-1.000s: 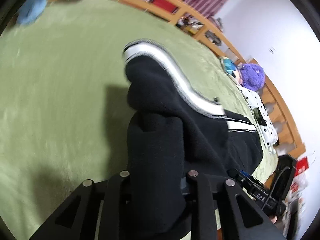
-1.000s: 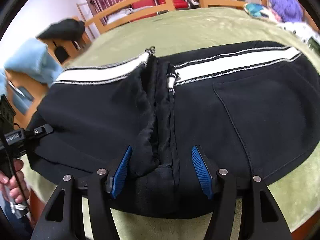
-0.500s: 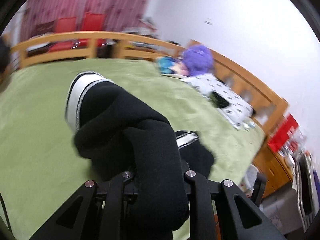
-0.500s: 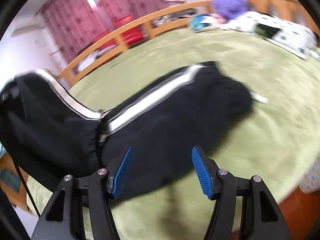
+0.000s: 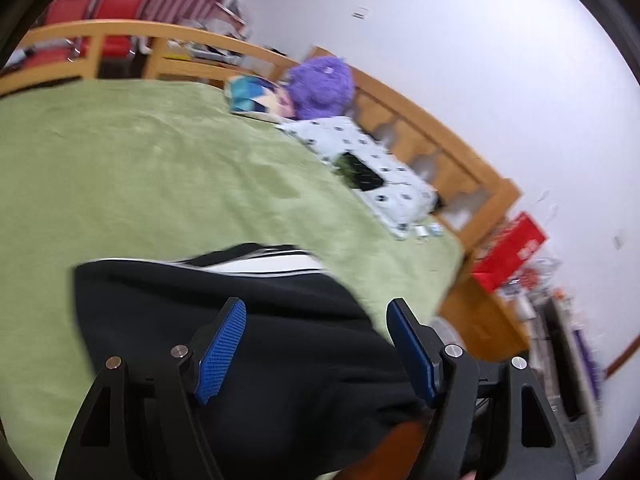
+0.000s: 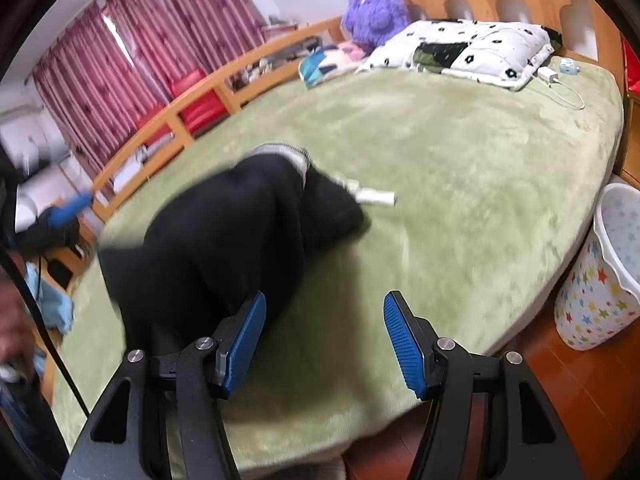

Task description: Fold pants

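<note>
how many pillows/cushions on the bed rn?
2 visible: a white pillow with black print at the headboard, and a blue patterned cushion beside it, next to the purple plush. The plush may hide others.

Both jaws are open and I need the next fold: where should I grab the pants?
Probably the white-banded end of the pants, the far end in the right wrist view. It humps up off the green blanket, so the right gripper can come in low from the near bed edge and pinch that raised fold.
</note>
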